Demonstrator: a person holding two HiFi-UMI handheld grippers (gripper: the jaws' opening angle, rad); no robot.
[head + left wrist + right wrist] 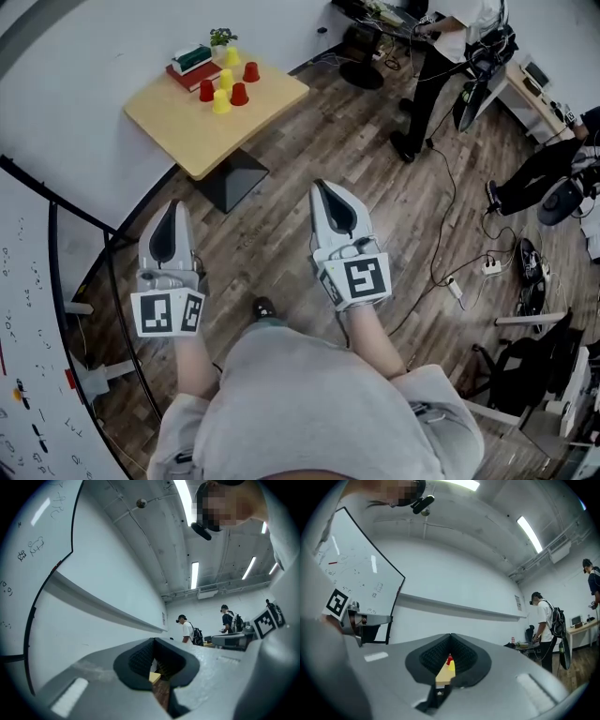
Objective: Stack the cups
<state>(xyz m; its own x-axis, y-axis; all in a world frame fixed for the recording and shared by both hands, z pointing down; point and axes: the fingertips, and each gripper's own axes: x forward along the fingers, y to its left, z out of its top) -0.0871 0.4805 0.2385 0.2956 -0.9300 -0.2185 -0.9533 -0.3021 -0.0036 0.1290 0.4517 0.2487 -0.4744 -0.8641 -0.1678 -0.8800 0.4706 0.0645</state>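
Holding both tools out over the brown wood-plank floor [319, 131], I see the left tongs [172, 208] pressed together with nothing between them. The right tongs [323, 192] are closed tight and empty too, and reach a little farther forward than the left pair.

Well apart from both, at the far left, stands a square light-wood tabletop [183, 127] on a dark pedestal base [232, 180]. On it sit three red plastic cups [239, 94] and three yellow plastic cups [220, 101]. As far as I can tell they stand singly, in a loose cluster toward its far corner. Just beyond the cups lies a red book with a green one on top [192, 64], and a small potted green plant [221, 37] stands to the right of the books.

In the right gripper view, the notch behind the closed tips frames the tabletop edge with one red and one yellow cup far off.

A whiteboard with scribbles [19, 309] runs along my near left. At the far right, a person in a white top and dark trousers [436, 52] stands beside a cluttered desk.
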